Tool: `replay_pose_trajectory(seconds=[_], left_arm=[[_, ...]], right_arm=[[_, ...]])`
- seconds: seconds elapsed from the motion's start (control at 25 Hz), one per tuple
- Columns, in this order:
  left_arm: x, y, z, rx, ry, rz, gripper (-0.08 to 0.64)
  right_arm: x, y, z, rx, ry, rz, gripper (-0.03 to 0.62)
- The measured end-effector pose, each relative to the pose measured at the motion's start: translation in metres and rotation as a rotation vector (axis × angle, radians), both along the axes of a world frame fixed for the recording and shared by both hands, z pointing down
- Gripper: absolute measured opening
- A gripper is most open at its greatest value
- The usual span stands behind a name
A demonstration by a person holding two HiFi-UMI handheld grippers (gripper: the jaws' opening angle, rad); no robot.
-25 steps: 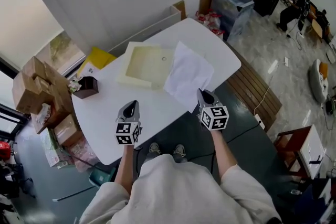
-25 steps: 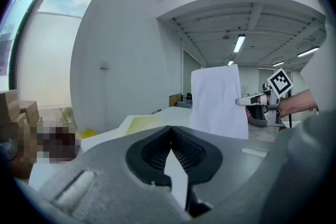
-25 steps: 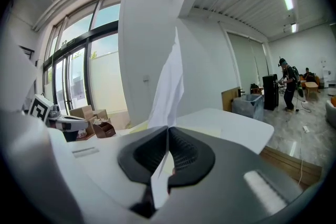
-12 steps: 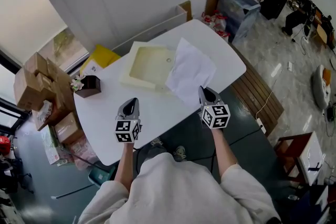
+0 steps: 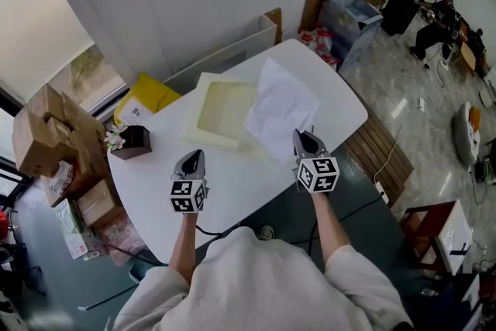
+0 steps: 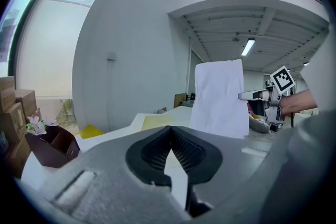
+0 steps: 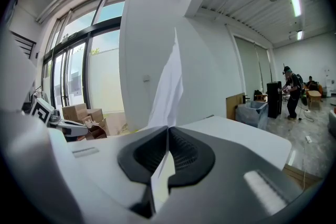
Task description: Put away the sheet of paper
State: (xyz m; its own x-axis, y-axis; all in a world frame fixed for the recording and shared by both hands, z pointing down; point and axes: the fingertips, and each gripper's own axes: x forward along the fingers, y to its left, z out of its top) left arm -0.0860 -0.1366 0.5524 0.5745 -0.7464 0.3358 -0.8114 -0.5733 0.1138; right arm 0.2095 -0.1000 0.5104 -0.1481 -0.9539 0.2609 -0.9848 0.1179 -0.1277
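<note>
The white sheet of paper (image 5: 280, 106) hangs lifted over the right part of the white table (image 5: 232, 178), its lower edge pinched in my right gripper (image 5: 304, 137), which is shut on it. In the right gripper view the paper (image 7: 170, 86) rises straight up out of the closed jaws of the right gripper (image 7: 168, 131). A cream shallow tray (image 5: 221, 108) lies on the table just left of the sheet. My left gripper (image 5: 194, 157) hovers over the table's near edge, shut and empty (image 6: 169, 131). From it the paper (image 6: 220, 97) shows to the right.
A small brown box with flowers (image 5: 133, 140) stands on the table's left end. Cardboard boxes (image 5: 54, 136) and a yellow item (image 5: 147, 97) lie on the floor at left. A wooden bench (image 5: 387, 155) runs along the right side. A person (image 7: 290, 93) stands far back.
Both grippers keep their places and the paper stays held up. The head view has shifted slightly, so the table sits a bit further away.
</note>
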Motion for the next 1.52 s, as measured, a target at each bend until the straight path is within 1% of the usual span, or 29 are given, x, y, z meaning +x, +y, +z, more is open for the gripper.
replay_pose_trajectory(seconds=[0.2, 0.4, 0.64, 0.76, 1.12, 1.32, 1.52], left_arm=[[-0.012, -0.021, 0.011, -0.022, 0.035, 0.013, 0.005], [-0.022, -0.03, 0.027, -0.062, 0.071, 0.024, 0.005], [-0.027, -0.036, 0.039, -0.086, 0.08, 0.029, 0.005], [-0.026, -0.038, 0.041, -0.088, 0.069, 0.015, 0.005], [-0.024, -0.042, 0.045, -0.093, 0.004, -0.048, 0.005], [-0.02, -0.041, 0.049, -0.106, -0.016, -0.072, 0.005], [-0.013, -0.04, 0.056, -0.118, -0.029, -0.073, 0.005]], right_arm=[[-0.018, -0.024, -0.005, -0.003, 0.016, 0.007, 0.002], [-0.034, -0.039, -0.007, -0.017, 0.034, 0.011, 0.002], [-0.045, -0.047, -0.002, -0.036, 0.032, -0.002, 0.002], [-0.046, -0.052, 0.006, -0.051, 0.021, -0.027, 0.002], [-0.046, -0.072, 0.038, -0.098, -0.032, -0.128, 0.002], [-0.044, -0.077, 0.055, -0.133, -0.062, -0.156, 0.002], [-0.044, -0.075, 0.079, -0.182, -0.068, -0.173, 0.002]])
